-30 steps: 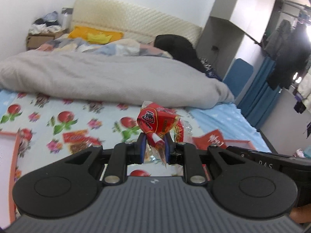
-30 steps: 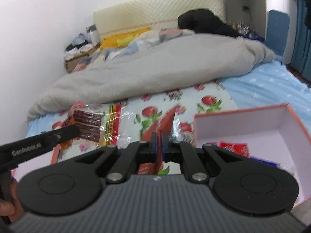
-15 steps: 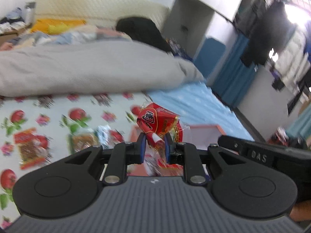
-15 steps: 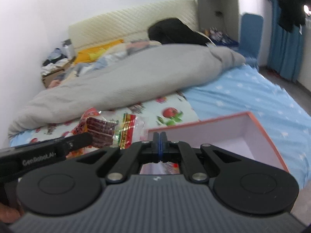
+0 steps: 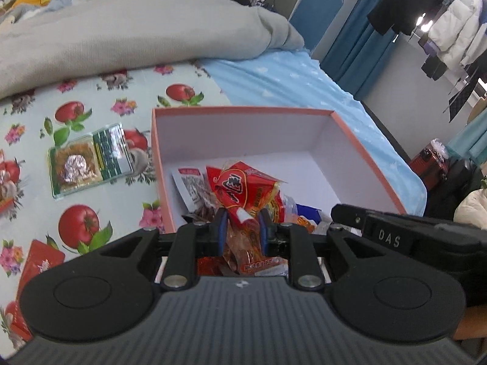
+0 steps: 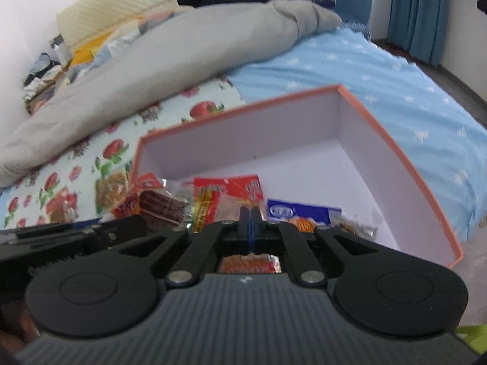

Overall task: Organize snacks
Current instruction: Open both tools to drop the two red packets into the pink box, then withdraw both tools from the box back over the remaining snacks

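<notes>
On the bed (image 5: pixel 274 73), an open box (image 5: pixel 365 149) holds several snack packets (image 5: pixel 194 188) at its near end. Left of it a flat snack packet (image 5: pixel 88 161) lies on the sheet; a blanket (image 5: pixel 121 30) lies behind.

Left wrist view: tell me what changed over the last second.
The left gripper has carried the red crinkly snack packet from above the floral sheet to over the pink-rimmed cardboard box, tilting downward. Its jaws are now opening, with the packet still between them. The right gripper followed to the box and stays shut, with a thin wrapper showing behind its jaws. The green-labelled packet remains on the sheet.
</notes>
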`<state>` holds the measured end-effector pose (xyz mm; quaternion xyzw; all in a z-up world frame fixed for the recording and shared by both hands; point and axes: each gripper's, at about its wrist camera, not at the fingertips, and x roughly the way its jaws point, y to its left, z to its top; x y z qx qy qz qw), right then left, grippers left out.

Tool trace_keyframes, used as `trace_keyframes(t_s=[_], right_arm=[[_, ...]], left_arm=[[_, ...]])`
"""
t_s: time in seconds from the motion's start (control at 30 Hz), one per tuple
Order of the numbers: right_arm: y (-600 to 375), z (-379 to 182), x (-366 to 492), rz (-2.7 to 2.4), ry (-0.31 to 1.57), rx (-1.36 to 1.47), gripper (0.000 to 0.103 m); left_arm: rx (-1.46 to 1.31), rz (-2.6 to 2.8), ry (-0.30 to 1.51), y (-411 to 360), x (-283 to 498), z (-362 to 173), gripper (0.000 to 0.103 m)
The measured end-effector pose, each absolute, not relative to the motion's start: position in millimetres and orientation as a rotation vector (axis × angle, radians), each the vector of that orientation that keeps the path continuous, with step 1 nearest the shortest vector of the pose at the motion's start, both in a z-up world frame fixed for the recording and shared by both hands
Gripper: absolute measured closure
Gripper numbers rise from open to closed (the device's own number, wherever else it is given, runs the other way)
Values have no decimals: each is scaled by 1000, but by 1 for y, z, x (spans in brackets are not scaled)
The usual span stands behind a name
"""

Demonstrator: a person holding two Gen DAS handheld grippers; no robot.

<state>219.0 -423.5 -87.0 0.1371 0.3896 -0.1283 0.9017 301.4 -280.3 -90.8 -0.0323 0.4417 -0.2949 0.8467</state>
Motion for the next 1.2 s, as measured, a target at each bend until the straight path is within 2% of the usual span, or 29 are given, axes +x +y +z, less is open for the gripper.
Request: trace_keyframes(t_s=[0.17, 0.3, 0.37, 0.4, 0.43, 0.57, 0.67, 0.8, 1.0, 1.1, 1.2], right_arm=[[-423, -85, 217, -274, 810, 274, 97], [-421, -73, 215, -276, 801, 270, 93], [-418, -66, 213, -276, 787, 269, 75], [-417, -61, 211, -275, 773, 264, 55], [-415, -57, 209, -272, 757, 257, 45], [-397, -36, 202, -264, 720, 222, 46], [-380, -21, 196, -239, 702, 194, 39], [-355, -6, 187, -203, 693, 175, 38], [-310, 8, 175, -159, 705, 155, 38], [-283, 16, 168, -124, 705, 120, 29], [-254, 25, 160, -72, 705, 80, 28]], left_arm=[[-47, -595, 916, -273, 307, -84, 43], [-36, -602, 875, -265, 303, -65, 40], [-34, -597, 851, -258, 299, -53, 40], [-30, -593, 836, -253, 297, -47, 40], [-29, -589, 823, -248, 295, -41, 40], [-34, -557, 768, -219, 285, -14, 40], [-37, -528, 731, -196, 274, 4, 40], [-50, -478, 688, -158, 256, 22, 40], [-88, -417, 657, -103, 229, 34, 40], [-95, -390, 648, -77, 215, 36, 40], [-81, -362, 644, -54, 203, 34, 40]])
